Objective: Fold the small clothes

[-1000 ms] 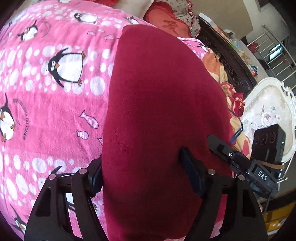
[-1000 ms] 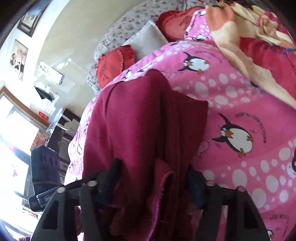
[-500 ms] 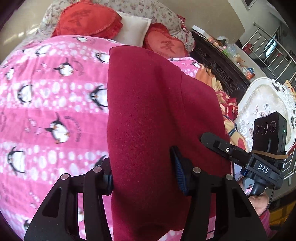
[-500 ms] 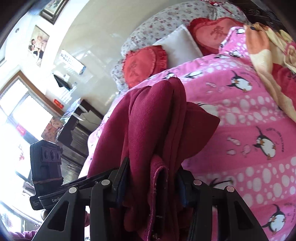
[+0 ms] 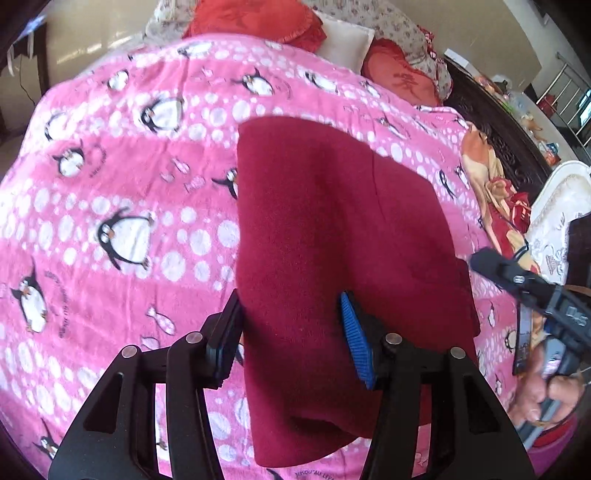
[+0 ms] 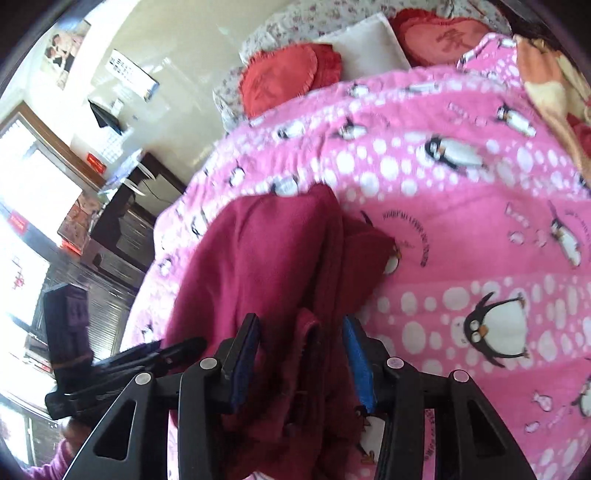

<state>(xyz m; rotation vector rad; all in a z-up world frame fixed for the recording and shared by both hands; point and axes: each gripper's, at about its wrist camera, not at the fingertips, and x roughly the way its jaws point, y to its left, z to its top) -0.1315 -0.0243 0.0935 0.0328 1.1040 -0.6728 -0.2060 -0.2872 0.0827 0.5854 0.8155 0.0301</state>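
Note:
A dark red knit garment (image 5: 332, 221) hangs folded over the pink penguin blanket (image 5: 129, 166), lifted at its near end. My left gripper (image 5: 291, 314) is shut on its near left part, with cloth filling the gap between the pads and drooping below them. In the right wrist view the same garment (image 6: 266, 258) is bunched in thick folds, and my right gripper (image 6: 301, 332) is shut on that bunch. The right gripper (image 5: 517, 280) also shows at the right edge of the left wrist view, held by a person's hand (image 5: 543, 398). The left gripper (image 6: 147, 354) shows low on the left.
Red cushions (image 5: 255, 18) and a white pillow (image 5: 343, 40) lie at the head of the bed. An orange and red blanket (image 5: 491, 177) is heaped on the right by the dark carved bed frame (image 5: 491, 122). A dark cabinet (image 6: 122, 229) stands left of the bed.
Both grippers have drawn back and risen with the garment, so more blanket and the pillows show. The left jaws have narrowed onto the cloth. The garment's far end now hangs freer.

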